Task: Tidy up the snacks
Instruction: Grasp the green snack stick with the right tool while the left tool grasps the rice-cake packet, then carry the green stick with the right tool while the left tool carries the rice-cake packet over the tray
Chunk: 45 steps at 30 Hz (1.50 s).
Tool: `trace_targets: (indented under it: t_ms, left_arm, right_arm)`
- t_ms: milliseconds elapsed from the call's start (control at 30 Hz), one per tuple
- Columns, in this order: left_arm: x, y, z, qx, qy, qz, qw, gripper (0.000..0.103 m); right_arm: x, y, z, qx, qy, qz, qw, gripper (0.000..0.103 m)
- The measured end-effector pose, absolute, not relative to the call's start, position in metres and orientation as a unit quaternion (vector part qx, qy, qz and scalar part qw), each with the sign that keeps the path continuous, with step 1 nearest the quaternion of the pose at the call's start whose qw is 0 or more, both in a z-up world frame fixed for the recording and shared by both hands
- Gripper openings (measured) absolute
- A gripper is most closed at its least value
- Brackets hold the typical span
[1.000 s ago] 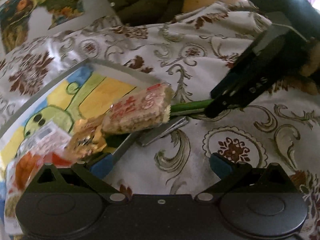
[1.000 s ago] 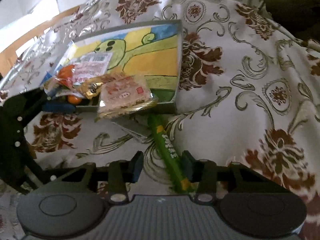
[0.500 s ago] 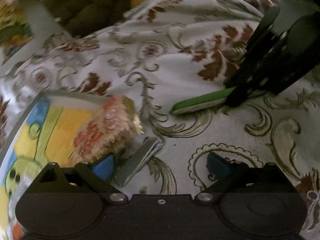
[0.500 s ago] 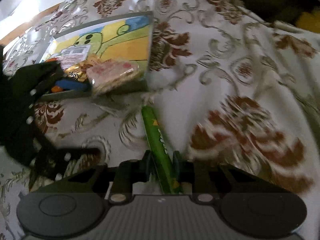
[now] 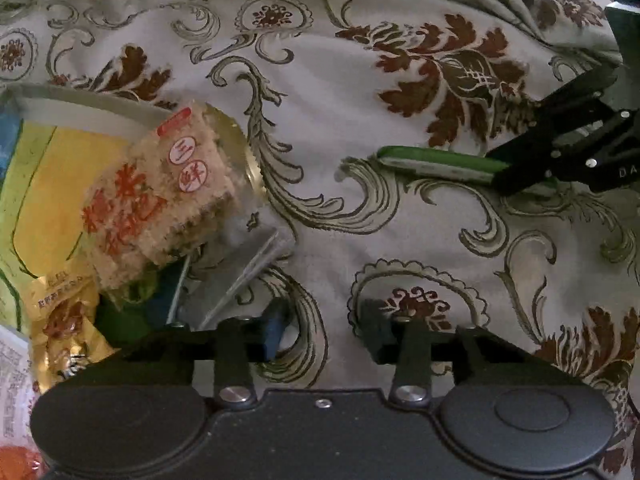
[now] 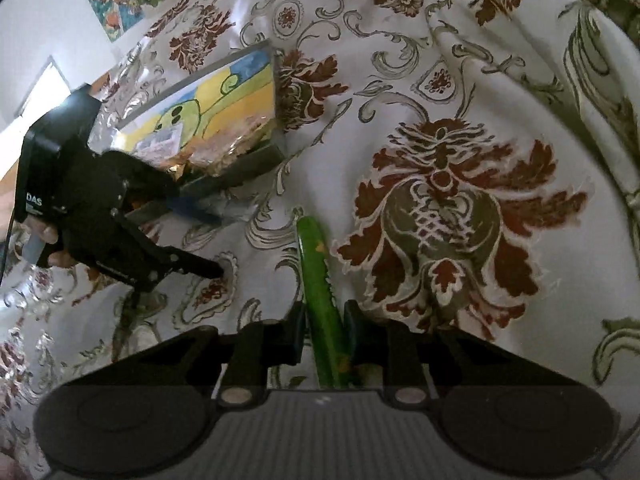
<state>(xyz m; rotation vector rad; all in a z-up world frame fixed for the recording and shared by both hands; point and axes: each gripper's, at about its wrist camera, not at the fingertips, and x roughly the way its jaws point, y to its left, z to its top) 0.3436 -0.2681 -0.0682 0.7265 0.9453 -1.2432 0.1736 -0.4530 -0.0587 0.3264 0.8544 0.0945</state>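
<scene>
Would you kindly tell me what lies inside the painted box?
Inside the painted box lie a rice cracker packet, overhanging the corner, a golden wrapped snack and a white-labelled packet. Whatever sits beneath them is covered.

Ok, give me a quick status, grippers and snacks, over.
Right gripper shut on long green snack stick, jaws just closing. Left gripper open, closing, nothing between. Rice cracker packet on colourful box edge. Patterned cloth path unobstructed.
</scene>
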Motion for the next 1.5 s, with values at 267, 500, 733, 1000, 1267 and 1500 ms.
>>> trace_targets:
  t_ms: [267,500,733,1000,1267,1500]
  left_arm:
    - [0.323,-0.268,-0.053,0.404,0.290,-0.520,0.695,0.046]
    - [0.332,-0.275,-0.067,0.481,0.247,-0.480,0.691,0.017]
    - [0.313,-0.281,-0.089,0.574,0.178,-0.474,0.643,0.021]
    - [0.331,-0.289,-0.070,0.464,0.269,-0.433,0.724,0.005]
    - [0.340,-0.228,-0.030,0.236,0.360,-0.434,0.791,0.005]
    - [0.331,-0.194,-0.008,0.142,0.395,-0.442,0.793,0.004]
  right_arm:
    - [0.174,-0.445,-0.060,0.156,0.409,0.052,0.897,0.021]
    - [0.177,-0.443,-0.062,0.159,0.407,0.055,0.898,0.021]
    - [0.181,-0.440,-0.067,0.165,0.402,0.057,0.899,0.021]
    - [0.195,-0.428,-0.072,0.207,0.399,0.032,0.893,0.019]
    - [0.188,-0.419,-0.056,0.245,0.379,0.038,0.891,0.018]
    - [0.187,-0.422,-0.041,0.318,0.369,0.057,0.872,0.018]
